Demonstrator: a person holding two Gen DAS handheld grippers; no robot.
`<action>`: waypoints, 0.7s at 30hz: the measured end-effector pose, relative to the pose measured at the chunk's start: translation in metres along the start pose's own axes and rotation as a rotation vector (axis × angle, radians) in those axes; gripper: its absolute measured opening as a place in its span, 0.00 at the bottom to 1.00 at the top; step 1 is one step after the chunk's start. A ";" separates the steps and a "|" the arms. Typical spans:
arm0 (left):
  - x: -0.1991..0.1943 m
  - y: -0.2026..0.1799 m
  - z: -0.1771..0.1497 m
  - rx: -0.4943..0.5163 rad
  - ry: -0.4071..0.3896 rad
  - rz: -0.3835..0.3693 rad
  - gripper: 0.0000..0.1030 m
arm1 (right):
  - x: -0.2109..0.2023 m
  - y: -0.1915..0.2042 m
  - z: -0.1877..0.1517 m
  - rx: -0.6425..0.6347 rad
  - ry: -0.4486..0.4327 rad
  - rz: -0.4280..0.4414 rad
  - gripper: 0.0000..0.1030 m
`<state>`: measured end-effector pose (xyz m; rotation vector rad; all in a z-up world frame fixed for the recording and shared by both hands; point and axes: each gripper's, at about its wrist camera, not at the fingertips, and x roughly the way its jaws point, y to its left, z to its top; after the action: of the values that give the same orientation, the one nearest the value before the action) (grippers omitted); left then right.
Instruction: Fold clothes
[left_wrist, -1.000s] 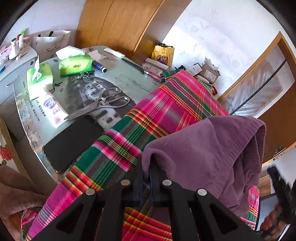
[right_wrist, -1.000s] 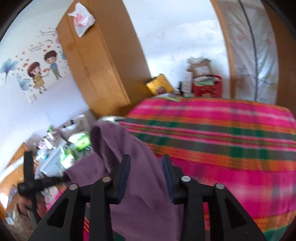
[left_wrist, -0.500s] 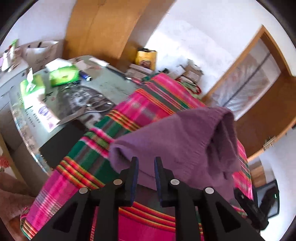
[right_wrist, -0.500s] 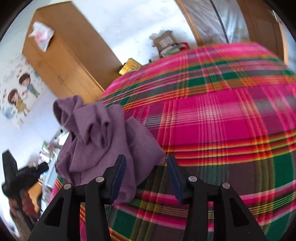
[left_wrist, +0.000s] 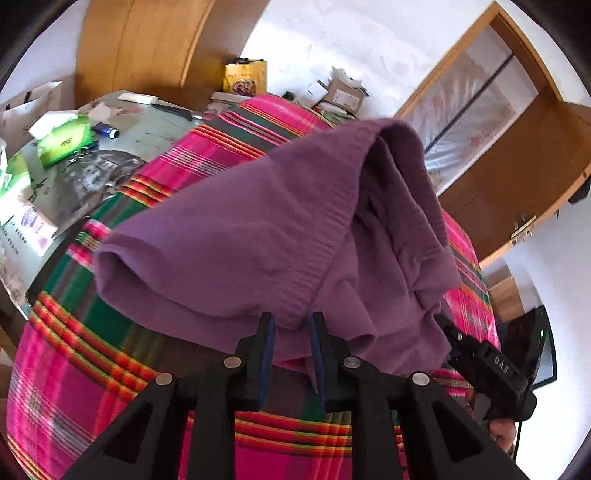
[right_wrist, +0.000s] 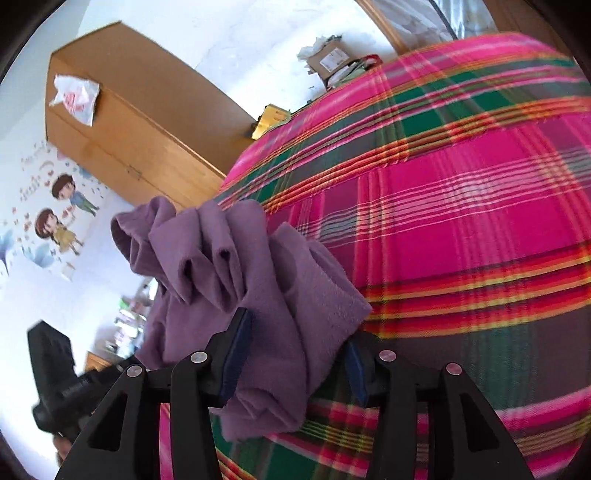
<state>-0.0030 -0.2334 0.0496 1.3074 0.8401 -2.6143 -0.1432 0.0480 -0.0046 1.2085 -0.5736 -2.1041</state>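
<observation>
The jaws of the left gripper (left_wrist: 290, 334) stand narrowly apart with the ribbed hem of the purple sweater (left_wrist: 266, 236) dipping into the gap; whether the pads actually pinch the knit I cannot tell. The right gripper (right_wrist: 295, 343) has its jaws set wide, with a thick fold of the same sweater (right_wrist: 258, 295) lying between them, and from here it does not look clamped.

The sweater sits bunched in a heap on the pink and green plaid blanket (left_wrist: 110, 387), near the edge closest to the person. Its hem opening gapes upward and several loose folds stand up in the right wrist view. Beside the blanket, a glass-topped table (left_wrist: 147, 133) carries a green tissue pack (left_wrist: 62, 142) and other clutter.

To my eye the job is at its start: the garment is gathered, not spread. I would guess the next move calls for both grippers to close firmly on 2 separate points of the hem, then draw apart and lay the sweater flat on the blanket before any fold. The knit looks soft and thick, so a shallow bite may slip.
</observation>
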 end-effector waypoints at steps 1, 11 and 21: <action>0.003 -0.003 -0.001 0.006 0.007 0.004 0.19 | 0.001 0.000 0.001 0.011 0.003 0.011 0.48; 0.011 -0.020 -0.006 0.046 0.020 0.056 0.19 | -0.012 0.011 0.013 -0.020 -0.027 0.090 0.18; 0.013 -0.006 -0.002 0.002 -0.007 0.062 0.02 | -0.055 0.028 0.019 -0.060 -0.113 0.151 0.16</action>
<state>-0.0118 -0.2252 0.0418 1.3021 0.7830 -2.5719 -0.1304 0.0684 0.0551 0.9867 -0.6276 -2.0557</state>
